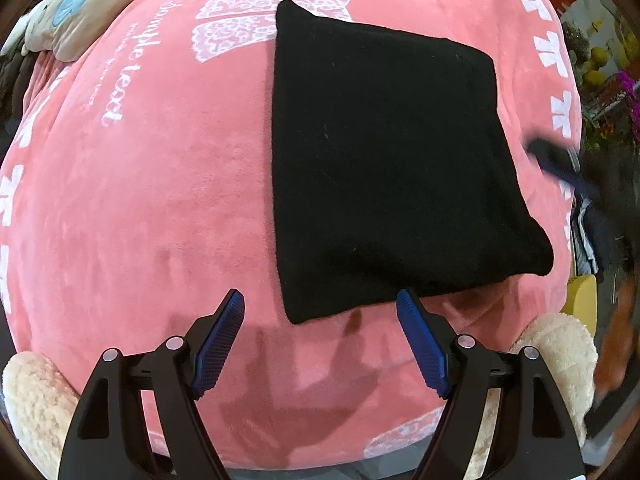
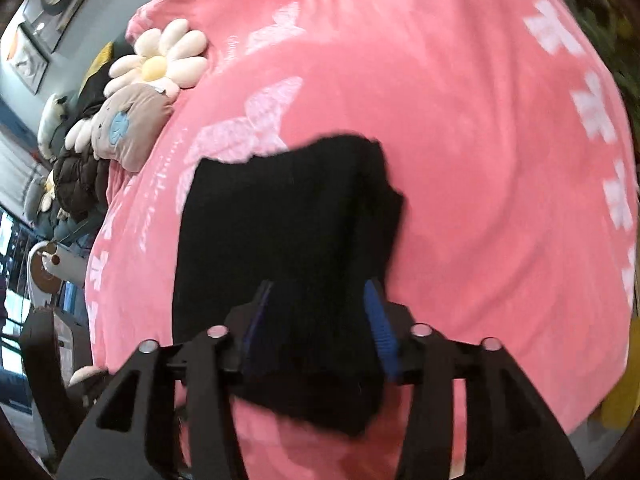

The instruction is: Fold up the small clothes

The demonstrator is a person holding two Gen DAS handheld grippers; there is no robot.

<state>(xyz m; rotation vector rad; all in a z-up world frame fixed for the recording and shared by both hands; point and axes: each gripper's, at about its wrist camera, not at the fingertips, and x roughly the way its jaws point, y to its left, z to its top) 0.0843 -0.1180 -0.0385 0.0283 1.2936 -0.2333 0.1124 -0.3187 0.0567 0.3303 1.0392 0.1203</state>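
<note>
nearest the left wrist camera, the left gripper (image 1: 320,344) spreads its black arms and blue ribbed pads wide, released and holding nothing; its right-hand pad (image 1: 420,344) sits just at the near edge of the folded black knit garment (image 1: 384,160), whether touching it i cannot tell. that garment lies flat as a rough square on the pink plush blanket with white printed letters and bows (image 1: 140,220). at the right edge of the same view the right gripper shows only as a dark blur. from the right wrist view, the right gripper (image 2: 318,320) stands partly spread, the black cloth between its blue pads but not pinched. farther back lie a cream daisy-shaped cushion (image 2: 160,60) and a beige plush pillow (image 2: 128,128).
</note>
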